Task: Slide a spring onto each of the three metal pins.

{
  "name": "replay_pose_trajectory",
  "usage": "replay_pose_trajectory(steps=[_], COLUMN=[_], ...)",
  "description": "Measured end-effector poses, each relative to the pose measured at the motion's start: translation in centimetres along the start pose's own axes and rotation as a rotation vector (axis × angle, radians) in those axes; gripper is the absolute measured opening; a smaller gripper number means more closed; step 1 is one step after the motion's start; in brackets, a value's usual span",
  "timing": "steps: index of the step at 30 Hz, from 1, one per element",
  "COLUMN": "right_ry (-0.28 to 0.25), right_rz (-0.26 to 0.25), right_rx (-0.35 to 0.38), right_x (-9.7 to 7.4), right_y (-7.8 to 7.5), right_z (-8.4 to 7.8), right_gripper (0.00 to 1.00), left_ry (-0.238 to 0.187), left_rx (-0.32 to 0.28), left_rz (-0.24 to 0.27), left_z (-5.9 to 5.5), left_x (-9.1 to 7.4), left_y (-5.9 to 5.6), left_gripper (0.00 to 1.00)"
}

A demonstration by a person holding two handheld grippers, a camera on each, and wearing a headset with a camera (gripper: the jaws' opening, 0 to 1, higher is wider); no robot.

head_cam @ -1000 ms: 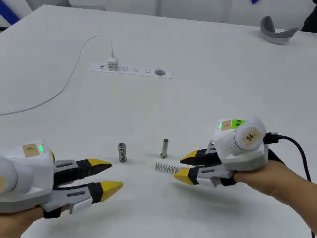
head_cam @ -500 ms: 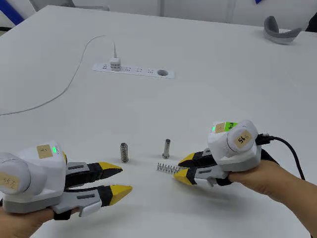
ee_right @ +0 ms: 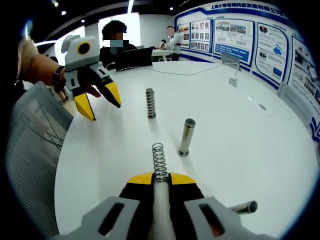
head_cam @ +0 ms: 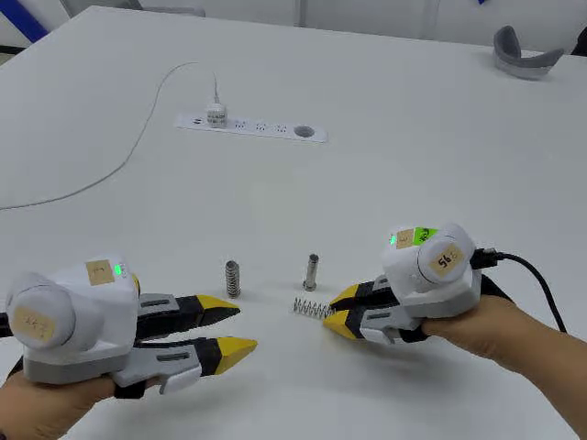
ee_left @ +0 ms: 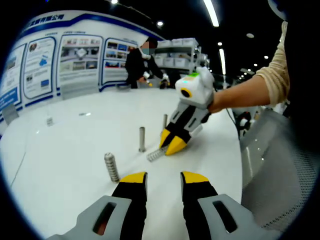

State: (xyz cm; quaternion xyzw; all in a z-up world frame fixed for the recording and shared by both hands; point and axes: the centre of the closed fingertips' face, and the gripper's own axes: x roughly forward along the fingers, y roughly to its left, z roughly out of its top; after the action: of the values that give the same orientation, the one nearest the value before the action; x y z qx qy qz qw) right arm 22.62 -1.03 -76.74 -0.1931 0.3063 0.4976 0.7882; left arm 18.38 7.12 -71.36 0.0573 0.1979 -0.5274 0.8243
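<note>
The right tool is pinching one end of a loose spring between its nearly closed yellow-tipped jaws. The spring is sticking straight out ahead of them, low over the table, and I cannot tell whether it is touching the surface. Just beyond the spring's free end a bare pin is standing upright, close to it but apart. To that pin's left a sleeved pin is standing with a spring already coiled around it. In the right gripper view a third pin is showing just beside the tool's right jaw. The left tool is hovering well to the left with its jaws apart, gripping nothing, its tips pointing toward the sleeved pin. Farther back on the table a white power strip is lying with a plug in it, and a thin cable is curving away from it to the left.
</note>
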Motion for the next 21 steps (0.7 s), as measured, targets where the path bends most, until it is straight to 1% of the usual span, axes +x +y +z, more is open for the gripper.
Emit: replay_pose_trajectory(steps=[4,7,10,12,17,21], right_ry=[0.001,0.006,0.014,0.016,0.020,0.028], right_rz=[0.006,0.016,0.026,0.031,0.042,0.067], right_rx=[-0.007,-0.006,-0.016,-0.019,-0.031,-0.051], right_x=[-0.1,-0.3,-0.8,-1.1,-2.0,-2.7], right_y=[0.3,0.7,1.3,1.6,2.2,3.0], right_z=[0.0,-0.1,-0.2,-0.2,-0.1,0.1], right_gripper=[0.12,0.12,0.11,0.11,0.11,0.11], left_ry=[0.005,0.015,0.042,0.056,0.070,0.078], left_rx=[0.012,0.040,0.086,0.106,0.133,0.160], left_rz=[-0.008,-0.017,-0.036,-0.048,-0.066,-0.083], left_z=[0.1,0.2,0.1,0.0,-0.1,-0.1], left_x=[0.4,0.9,1.6,2.0,3.0,3.5], left_y=[-0.1,-0.3,-0.7,-0.9,-1.3,-1.7], left_gripper=[0.27,0.26,0.26,0.26,0.26,0.27])
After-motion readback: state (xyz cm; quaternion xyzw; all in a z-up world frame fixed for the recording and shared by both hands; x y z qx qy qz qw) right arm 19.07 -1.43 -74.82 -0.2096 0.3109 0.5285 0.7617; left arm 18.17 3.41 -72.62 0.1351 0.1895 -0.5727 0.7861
